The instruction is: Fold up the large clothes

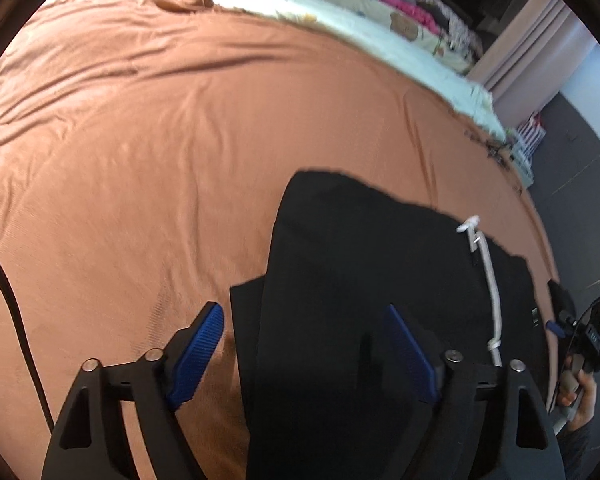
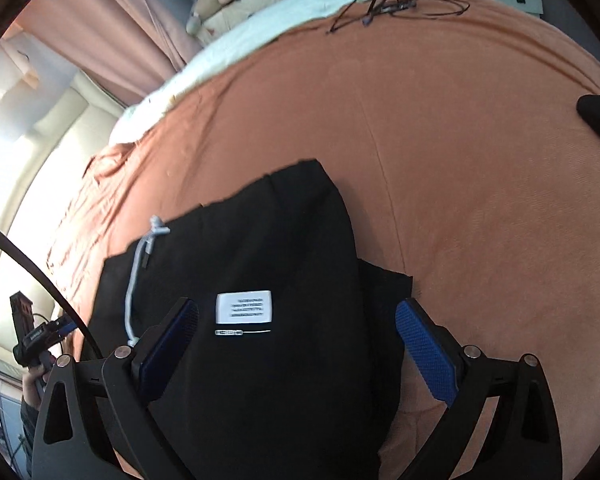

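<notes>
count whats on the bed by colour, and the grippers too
black garment with white drawstring and white label: 1
orange bedspread: 1
pale blanket: 1
black cable tangle: 1
grippers, both open: 2, left gripper, right gripper
total: 6

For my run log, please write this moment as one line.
stage: folding | black garment partly folded on orange bedsheet | left gripper open above it | right gripper open above it

Left tool (image 1: 300, 344) and right tool (image 2: 296, 338) both hang with fingers spread wide.
</notes>
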Demonstrator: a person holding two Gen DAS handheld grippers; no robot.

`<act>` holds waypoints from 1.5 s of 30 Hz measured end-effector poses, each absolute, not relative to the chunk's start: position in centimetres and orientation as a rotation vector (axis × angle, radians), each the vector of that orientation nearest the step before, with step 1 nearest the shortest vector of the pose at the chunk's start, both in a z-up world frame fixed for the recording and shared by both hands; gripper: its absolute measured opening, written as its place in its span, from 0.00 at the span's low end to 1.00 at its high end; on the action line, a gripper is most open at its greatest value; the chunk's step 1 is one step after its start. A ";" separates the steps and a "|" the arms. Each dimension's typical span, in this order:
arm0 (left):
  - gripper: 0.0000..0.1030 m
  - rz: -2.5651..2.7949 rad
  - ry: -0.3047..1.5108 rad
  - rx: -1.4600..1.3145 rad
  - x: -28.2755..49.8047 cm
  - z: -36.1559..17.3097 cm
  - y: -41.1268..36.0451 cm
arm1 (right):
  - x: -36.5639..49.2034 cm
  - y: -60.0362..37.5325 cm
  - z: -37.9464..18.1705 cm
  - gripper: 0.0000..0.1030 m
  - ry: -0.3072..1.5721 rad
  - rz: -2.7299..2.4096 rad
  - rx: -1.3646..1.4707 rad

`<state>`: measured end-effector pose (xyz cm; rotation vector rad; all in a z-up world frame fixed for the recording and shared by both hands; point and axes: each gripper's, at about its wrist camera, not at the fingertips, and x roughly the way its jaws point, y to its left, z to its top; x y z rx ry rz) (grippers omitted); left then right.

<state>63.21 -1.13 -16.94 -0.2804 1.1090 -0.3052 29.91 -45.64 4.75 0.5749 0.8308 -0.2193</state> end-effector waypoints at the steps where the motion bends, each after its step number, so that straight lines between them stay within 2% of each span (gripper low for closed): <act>1: 0.71 -0.302 1.130 -0.271 63.5 -17.8 -1.4 | 30.4 -45.8 4.7 0.88 0.845 -0.229 0.562; 3: 0.67 -0.305 1.168 -0.264 64.0 -19.2 -1.7 | 31.4 -46.3 4.4 0.62 0.881 -0.248 0.556; 4: 0.58 -0.314 1.195 -0.270 64.3 -20.1 -1.8 | 31.8 -46.6 4.2 0.54 0.894 -0.238 0.577; 5: 0.53 -0.308 1.207 -0.270 64.5 -20.6 -1.9 | 32.2 -46.9 4.0 0.36 0.893 -0.219 0.599; 8: 0.28 -0.277 1.187 -0.233 64.8 -20.8 -2.0 | 32.7 -47.8 4.6 0.04 0.881 -0.248 0.577; 9: 0.19 -0.278 1.183 -0.230 65.0 -20.8 -2.0 | 32.6 -48.2 4.8 0.03 0.867 -0.256 0.580; 10: 0.17 -0.270 1.182 -0.228 65.1 -20.7 -2.0 | 32.5 -48.5 5.0 0.03 0.854 -0.270 0.589; 17: 0.18 -0.255 1.180 -0.276 64.1 -19.4 -1.0 | 29.7 -48.2 7.3 0.04 0.866 -0.345 0.573; 18: 0.22 -0.261 1.184 -0.294 63.7 -19.2 -0.8 | 28.9 -47.9 7.5 0.04 0.865 -0.345 0.562; 22: 0.49 -0.276 1.162 -0.340 61.1 -17.8 0.0 | 26.1 -46.1 9.6 0.05 0.856 -0.335 0.529; 25: 0.52 -0.277 1.149 -0.354 59.0 -17.4 0.3 | 24.3 -45.0 10.3 0.05 0.851 -0.313 0.497; 26: 0.52 -0.278 1.147 -0.358 58.3 -17.4 0.4 | 23.6 -44.4 10.5 0.11 0.853 -0.293 0.485; 27: 0.52 -0.279 1.145 -0.359 57.7 -17.4 0.5 | 23.1 -43.8 10.4 0.29 0.857 -0.274 0.478; 28: 0.52 -0.281 1.145 -0.355 56.7 -17.5 0.4 | 22.5 -43.4 10.3 0.42 0.862 -0.256 0.472; 29: 0.52 -0.281 1.146 -0.349 56.1 -17.5 0.3 | 21.9 -42.9 10.3 0.64 0.859 -0.240 0.465; 36: 0.52 -0.275 1.138 -0.289 50.9 -18.2 -0.3 | 18.8 -39.1 9.3 0.65 0.848 -0.203 0.371; 45: 0.52 -0.252 1.172 -0.290 47.7 -19.9 0.5 | 15.7 -38.5 4.8 0.65 1.008 -0.349 0.309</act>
